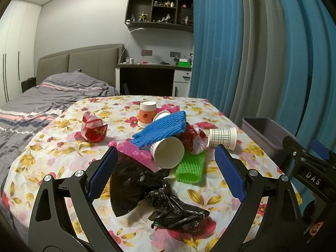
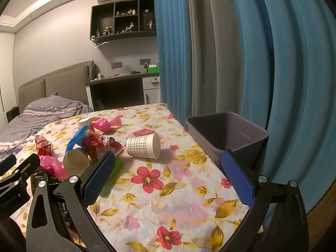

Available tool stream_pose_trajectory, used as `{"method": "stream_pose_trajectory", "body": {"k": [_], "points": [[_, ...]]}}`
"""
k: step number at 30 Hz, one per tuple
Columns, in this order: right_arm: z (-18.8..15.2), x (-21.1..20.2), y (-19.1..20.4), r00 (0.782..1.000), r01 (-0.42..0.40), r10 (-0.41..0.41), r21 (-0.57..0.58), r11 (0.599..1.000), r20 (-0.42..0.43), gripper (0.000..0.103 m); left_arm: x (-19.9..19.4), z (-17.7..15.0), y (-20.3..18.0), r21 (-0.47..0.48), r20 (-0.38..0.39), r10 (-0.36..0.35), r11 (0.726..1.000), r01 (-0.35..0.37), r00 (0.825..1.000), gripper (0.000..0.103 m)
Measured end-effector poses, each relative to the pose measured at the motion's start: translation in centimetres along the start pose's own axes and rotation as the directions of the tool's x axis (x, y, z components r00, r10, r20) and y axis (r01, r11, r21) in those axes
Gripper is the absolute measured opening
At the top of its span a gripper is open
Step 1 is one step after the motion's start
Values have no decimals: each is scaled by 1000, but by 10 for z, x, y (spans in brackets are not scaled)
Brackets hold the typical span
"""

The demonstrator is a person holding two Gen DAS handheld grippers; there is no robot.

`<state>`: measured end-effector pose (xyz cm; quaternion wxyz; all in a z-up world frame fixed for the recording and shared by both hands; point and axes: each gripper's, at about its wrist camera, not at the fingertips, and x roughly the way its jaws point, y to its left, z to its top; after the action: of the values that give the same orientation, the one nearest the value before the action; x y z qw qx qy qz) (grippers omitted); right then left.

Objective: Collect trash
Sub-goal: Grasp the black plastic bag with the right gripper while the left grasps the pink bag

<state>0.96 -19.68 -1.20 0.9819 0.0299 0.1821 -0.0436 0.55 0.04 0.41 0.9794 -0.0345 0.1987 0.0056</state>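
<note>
Trash lies on a floral-cloth table (image 1: 52, 159). My left gripper (image 1: 166, 153) is open, its jaws either side of a crumpled black plastic bag (image 1: 147, 189). Just beyond lie a white paper cup (image 1: 168, 153) on its side, a green foam net (image 1: 191, 168), a blue foam net (image 1: 161, 130), pink plastic (image 1: 134, 151) and red wrappers (image 1: 94, 128). A grid-pattern cup (image 2: 145, 145) lies on its side ahead of my open, empty right gripper (image 2: 168, 163). A grey bin (image 2: 226, 134) stands at the table's right edge.
An orange-and-white cup (image 1: 147, 113) stands upside down at the back of the pile. Blue and grey curtains (image 2: 241, 52) hang close behind the bin. A bed (image 1: 42, 96) lies to the left, a desk (image 1: 151, 73) behind the table.
</note>
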Motion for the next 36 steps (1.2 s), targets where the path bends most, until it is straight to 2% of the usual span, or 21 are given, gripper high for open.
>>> {"method": "stream_pose_trajectory", "body": {"k": [11, 16, 21, 25, 28, 29, 33, 36], "points": [[-1, 3, 4, 1000, -14, 14, 1, 1000, 5, 98, 4, 1, 2, -17, 20, -17, 1000, 18, 1000, 92], [-4, 7, 13, 999, -48, 48, -8, 999, 2, 98, 0, 3, 23, -47, 50, 36, 998, -34, 998, 92], [-16, 6, 36, 991, -136, 135, -34, 990, -21, 96, -10, 2, 56, -70, 85, 117, 991, -112, 989, 92], [-35, 13, 75, 961, -267, 258, -85, 960, -102, 91, -19, -4, 88, -113, 94, 175, 980, -164, 980, 92], [-49, 20, 108, 928, -356, 334, -124, 926, -166, 87, -26, -8, 107, -135, 98, 211, 971, -197, 973, 92], [-54, 24, 121, 913, -386, 357, -136, 912, -197, 83, -28, -9, 114, -144, 96, 218, 968, -203, 971, 92], [-67, 40, 153, 871, -450, 395, -152, 880, -292, 76, -32, -14, 131, -172, 83, 227, 962, -210, 970, 92], [-75, 50, 165, 856, -455, 381, -161, 876, -349, 67, -33, -18, 138, -170, 84, 220, 964, -203, 972, 92]]}}
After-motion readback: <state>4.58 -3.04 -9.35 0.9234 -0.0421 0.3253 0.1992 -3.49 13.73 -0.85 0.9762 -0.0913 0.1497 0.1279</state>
